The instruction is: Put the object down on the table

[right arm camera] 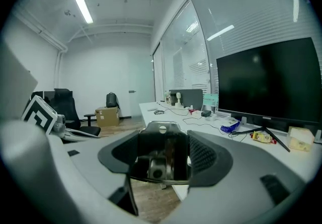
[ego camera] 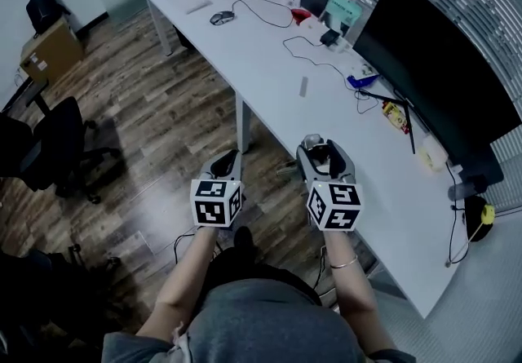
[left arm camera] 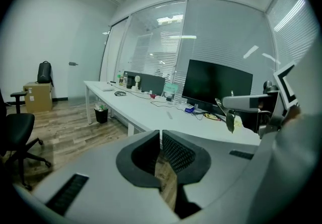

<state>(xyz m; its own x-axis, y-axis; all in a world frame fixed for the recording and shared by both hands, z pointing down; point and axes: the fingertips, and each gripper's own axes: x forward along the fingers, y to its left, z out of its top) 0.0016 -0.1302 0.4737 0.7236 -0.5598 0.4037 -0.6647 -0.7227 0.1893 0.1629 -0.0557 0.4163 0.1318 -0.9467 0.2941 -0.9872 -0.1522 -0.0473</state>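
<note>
Clamped on the object (right arm camera: 162, 143), the right tongs (right arm camera: 163, 153) pinch a small dark metal piece with a hole near its top, both pads pressing its sides. It hangs in the air at the near edge of the white table (ego camera: 269, 68), resting on nothing. I judge the put-down not yet done: I have to bring it over the tabletop, lower it and let go. The left tongs (left arm camera: 161, 153) are pressed together on nothing, held over the wood floor (ego camera: 147, 108) beside the table.
</note>
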